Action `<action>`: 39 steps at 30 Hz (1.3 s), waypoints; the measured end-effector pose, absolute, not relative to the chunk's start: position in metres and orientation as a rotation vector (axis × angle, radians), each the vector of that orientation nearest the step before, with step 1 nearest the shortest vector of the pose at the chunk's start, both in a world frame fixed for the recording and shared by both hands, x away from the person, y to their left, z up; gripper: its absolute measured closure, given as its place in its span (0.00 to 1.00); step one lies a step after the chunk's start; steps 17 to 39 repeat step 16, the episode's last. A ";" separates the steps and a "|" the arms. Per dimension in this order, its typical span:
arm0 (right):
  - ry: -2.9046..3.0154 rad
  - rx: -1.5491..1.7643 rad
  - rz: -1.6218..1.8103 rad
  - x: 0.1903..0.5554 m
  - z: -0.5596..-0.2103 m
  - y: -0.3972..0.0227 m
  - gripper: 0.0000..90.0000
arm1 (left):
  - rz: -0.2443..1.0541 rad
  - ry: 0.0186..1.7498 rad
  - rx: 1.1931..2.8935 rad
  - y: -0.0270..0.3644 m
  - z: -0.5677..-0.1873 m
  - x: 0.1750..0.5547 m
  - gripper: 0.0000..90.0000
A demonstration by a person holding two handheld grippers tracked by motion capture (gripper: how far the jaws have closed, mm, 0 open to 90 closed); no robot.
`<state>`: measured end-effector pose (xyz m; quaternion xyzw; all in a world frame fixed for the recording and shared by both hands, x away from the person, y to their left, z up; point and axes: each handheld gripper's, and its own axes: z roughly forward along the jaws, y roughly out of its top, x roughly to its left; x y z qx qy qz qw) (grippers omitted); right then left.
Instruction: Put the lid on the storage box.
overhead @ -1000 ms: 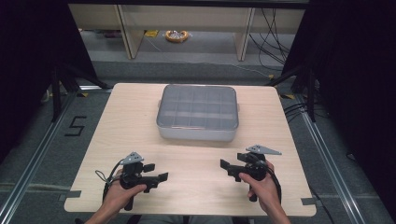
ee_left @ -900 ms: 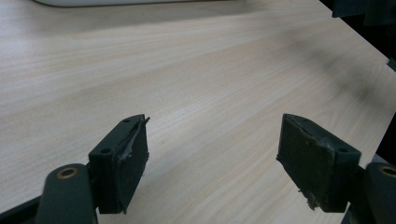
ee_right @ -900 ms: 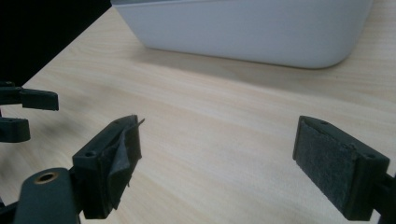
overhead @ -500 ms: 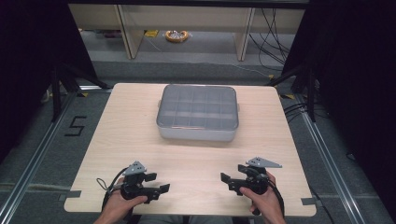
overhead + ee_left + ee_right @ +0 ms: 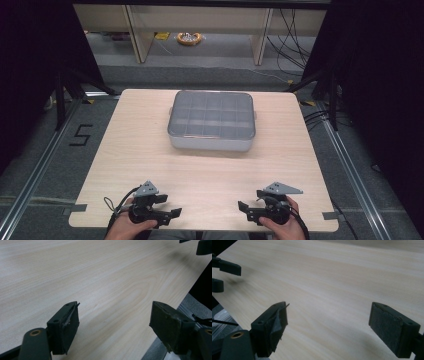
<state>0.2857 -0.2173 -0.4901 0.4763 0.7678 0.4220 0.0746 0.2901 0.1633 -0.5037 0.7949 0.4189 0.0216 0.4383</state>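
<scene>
A grey shallow box [image 5: 211, 125] with a clear lid and several compartments sits shut on the far middle of the light wooden table [image 5: 210, 170]. My left gripper [image 5: 170, 206] is held low at the near left edge, open, with only bare wood between its jaws [image 5: 115, 315]. At the near right edge my right gripper [image 5: 248, 200] is open as well, over bare tabletop [image 5: 328, 315]. The two point inward at each other. Each gripper view catches the other gripper's jaw tips: the right gripper's [image 5: 203, 246] and the left gripper's [image 5: 224, 270].
Bare wood stretches between the box and the grippers. The table's near edge [image 5: 200, 230] runs just under both hands. Beyond the far edge are shelf legs, cables and a yellow ring [image 5: 189, 38] on the floor. A "5" mark [image 5: 80, 135] is on the floor at left.
Both hands have drawn the grippers back toward the near edge of the table. Both stay open. The box has not moved.
</scene>
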 end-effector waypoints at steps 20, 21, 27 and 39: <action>2.328 1.412 1.231 0.272 -0.498 -0.218 0.18 | 0.034 1.032 1.991 0.164 -0.503 0.285 0.25; 2.328 1.412 1.231 0.272 -0.498 -0.218 0.18 | 0.034 1.032 1.991 0.164 -0.503 0.285 0.25; 2.328 1.412 1.231 0.272 -0.498 -0.218 0.18 | 0.034 1.032 1.991 0.164 -0.503 0.285 0.25; 2.328 1.412 1.231 0.272 -0.498 -0.218 0.18 | 0.034 1.032 1.991 0.164 -0.503 0.285 0.25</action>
